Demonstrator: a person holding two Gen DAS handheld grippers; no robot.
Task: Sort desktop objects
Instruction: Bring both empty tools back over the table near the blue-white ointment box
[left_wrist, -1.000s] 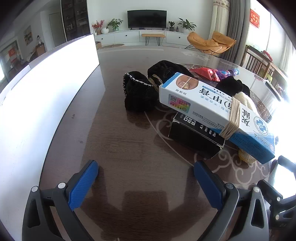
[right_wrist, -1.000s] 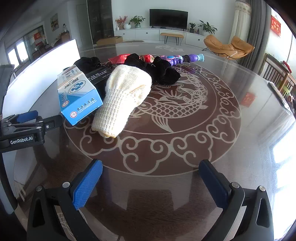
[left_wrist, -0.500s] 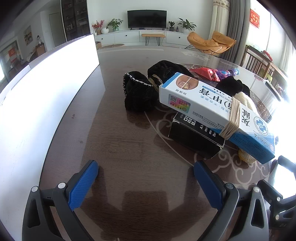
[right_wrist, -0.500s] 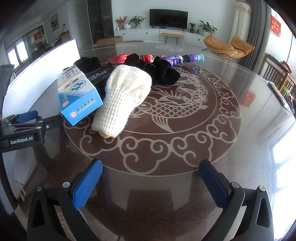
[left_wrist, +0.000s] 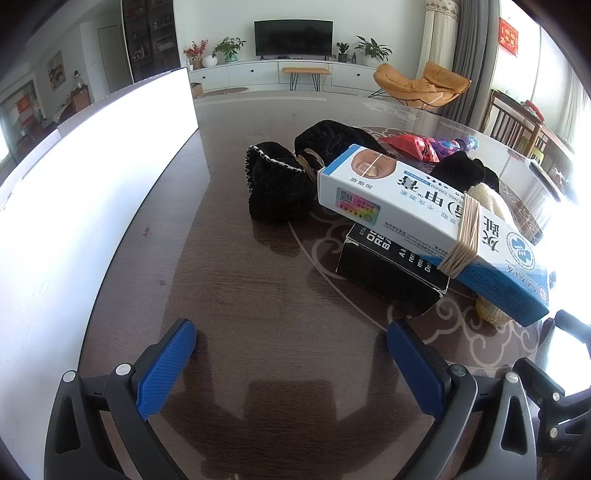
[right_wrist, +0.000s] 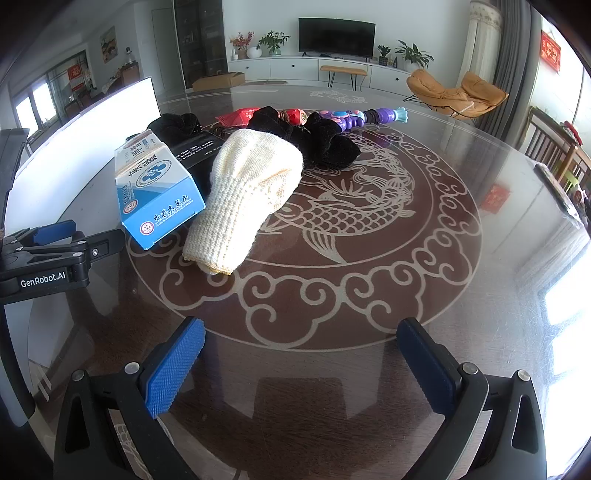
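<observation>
Holding both grippers low over the table, we find that nothing has shifted in the last second: the views match the earlier ones, and the pile sits exactly where it was. We read this as a pause before the first pick, with no sorting done yet.

Our left gripper is spread wide with nothing between its blue pads, facing bare tabletop short of the pile. Our right gripper is likewise spread and holds nothing.

The objects lie clustered together. The blue-and-white box, wrapped with rubber bands, rests tilted on the black box. Just beside them, the cream knitted piece leans against the blue-and-white box. Black fabric items sit behind, and further back lie a red packet and a purple toy. A white bin wall stands along our left side; we guess it is a destination, though we cannot see inside it.

For the task, the stillness means everything remains to be sorted. The blue-and-white box looks like the nearest reach for our left gripper, but lifting it could disturb the cream knitted piece leaning on it.
</observation>
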